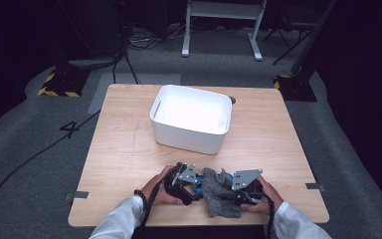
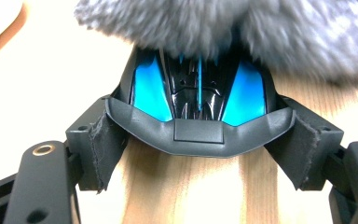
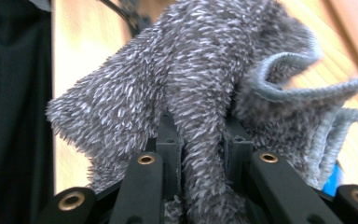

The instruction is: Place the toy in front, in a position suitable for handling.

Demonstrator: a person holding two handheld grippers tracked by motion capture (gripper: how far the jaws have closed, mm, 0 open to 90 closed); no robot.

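Observation:
My left gripper (image 1: 186,181) is shut on a glossy black and blue mouse-shaped object (image 2: 198,107), with its felt pads (image 2: 103,154) pressing on both sides. A fuzzy grey cloth (image 1: 219,199) lies over the far end of that object (image 1: 197,180) and hangs between the two hands. My right gripper (image 1: 231,188) is shut on the cloth (image 3: 186,84), and a fold of it is pinched between the fingers (image 3: 168,144). Both grippers sit close together, low over the front edge of the wooden table (image 1: 124,154). The same cloth (image 2: 261,32) covers the top of the left gripper view.
A white plastic bin (image 1: 186,139) stands on the table behind the hands, and its inside looks bare. On the dark floor beyond are cables (image 1: 129,59) and the feet of a white stand (image 1: 219,30).

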